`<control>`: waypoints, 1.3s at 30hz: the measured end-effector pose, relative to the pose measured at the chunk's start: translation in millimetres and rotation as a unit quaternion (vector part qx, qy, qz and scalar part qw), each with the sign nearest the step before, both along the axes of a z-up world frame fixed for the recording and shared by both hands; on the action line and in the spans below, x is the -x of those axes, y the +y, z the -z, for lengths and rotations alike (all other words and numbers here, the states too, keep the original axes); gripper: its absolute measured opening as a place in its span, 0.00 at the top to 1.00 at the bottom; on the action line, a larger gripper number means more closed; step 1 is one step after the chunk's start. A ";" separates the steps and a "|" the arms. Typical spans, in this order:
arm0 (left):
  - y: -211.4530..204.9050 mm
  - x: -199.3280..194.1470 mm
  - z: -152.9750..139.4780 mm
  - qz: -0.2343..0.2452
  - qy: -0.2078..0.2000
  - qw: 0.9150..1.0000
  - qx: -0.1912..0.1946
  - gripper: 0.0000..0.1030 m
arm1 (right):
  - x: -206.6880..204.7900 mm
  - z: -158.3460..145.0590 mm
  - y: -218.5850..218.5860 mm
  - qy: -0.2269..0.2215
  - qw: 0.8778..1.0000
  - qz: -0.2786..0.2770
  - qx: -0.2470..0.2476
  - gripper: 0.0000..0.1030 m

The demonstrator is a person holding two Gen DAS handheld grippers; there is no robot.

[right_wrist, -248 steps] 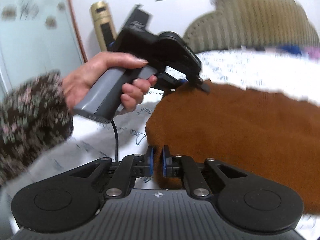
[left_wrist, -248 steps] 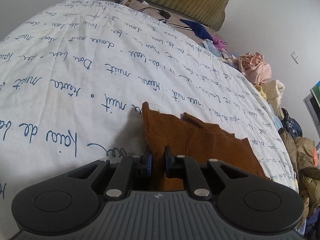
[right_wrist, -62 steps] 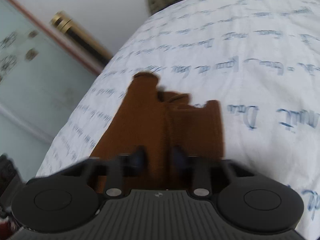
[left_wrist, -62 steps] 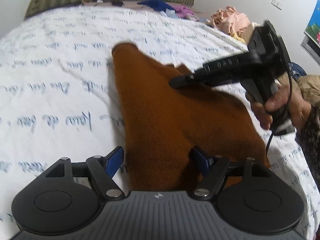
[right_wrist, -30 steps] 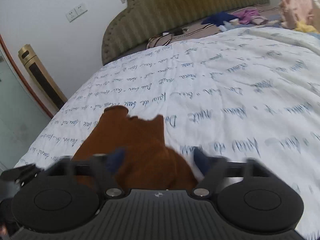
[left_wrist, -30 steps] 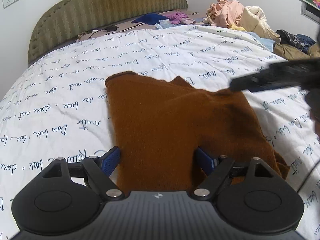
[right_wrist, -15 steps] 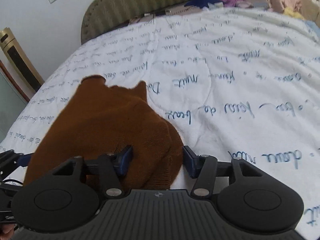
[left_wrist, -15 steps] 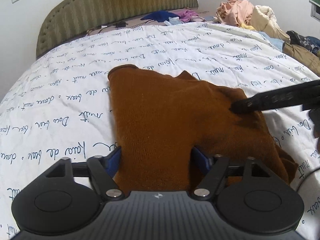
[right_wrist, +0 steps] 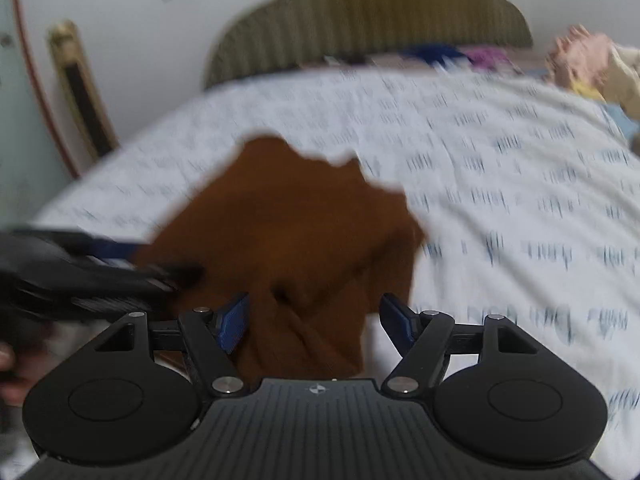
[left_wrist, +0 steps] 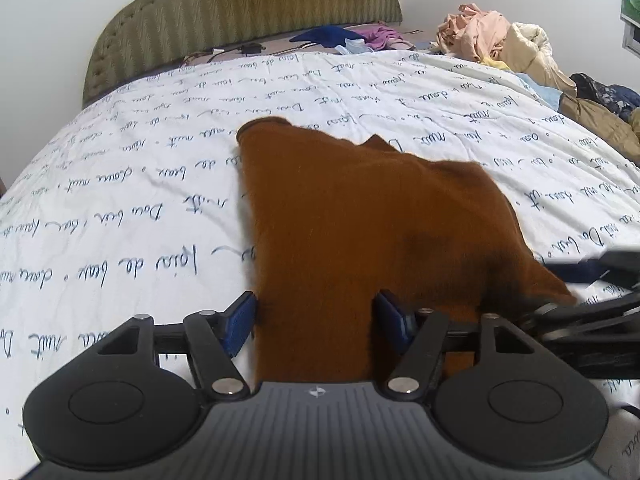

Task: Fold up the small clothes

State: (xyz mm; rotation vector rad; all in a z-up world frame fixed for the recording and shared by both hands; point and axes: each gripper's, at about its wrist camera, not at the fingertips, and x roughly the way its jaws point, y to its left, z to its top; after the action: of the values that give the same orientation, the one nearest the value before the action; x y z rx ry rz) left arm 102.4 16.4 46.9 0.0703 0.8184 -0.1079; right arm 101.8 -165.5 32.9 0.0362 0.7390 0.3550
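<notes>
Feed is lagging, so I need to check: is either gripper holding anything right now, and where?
Nothing is held. The brown knitted garment lies between both grippers' spread fingers, its near edge unpinched; left closing, right opening.

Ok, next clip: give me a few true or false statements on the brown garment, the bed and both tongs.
1. The brown garment lies on a white bedspread printed with blue handwriting. True.
2. The left tongs are clamped fully shut on a corner of it. False: their pads stand apart, closing, with cloth between them.
3. The right tongs are open over the garment's near edge. True, and opening.
4. The garment is striped blue and white. False: plain brown.
5. A pile of clothes sits at the bed's far right. True.
</notes>
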 end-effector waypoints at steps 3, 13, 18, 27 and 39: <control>8.5 2.9 3.6 -0.004 0.007 1.000 0.012 0.30 | -9.3 27.8 -4.3 0.014 0.999 0.008 -0.031 0.12; 33.0 31.8 -12.2 -0.048 -0.043 0.998 0.011 0.26 | 34.3 -33.0 -11.6 -0.066 0.997 0.017 -0.040 0.18; 39.5 31.9 -14.4 -0.068 -0.042 0.997 0.000 0.27 | 38.7 -42.8 20.4 -0.109 0.994 -0.015 0.005 0.18; 56.1 -10.9 -1.6 -0.022 0.028 0.997 0.063 0.20 | -11.0 -18.5 -17.6 0.004 0.992 0.063 -0.113 0.17; 66.9 -2.4 -4.7 -0.009 0.051 0.990 0.130 0.17 | -47.7 33.0 -17.4 0.109 0.964 0.018 -0.243 0.50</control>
State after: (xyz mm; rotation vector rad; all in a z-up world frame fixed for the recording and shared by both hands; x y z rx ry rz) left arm 104.8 83.3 51.6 -0.1904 0.9015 -0.2013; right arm 149.4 -183.0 -0.1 0.5608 0.8523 0.4961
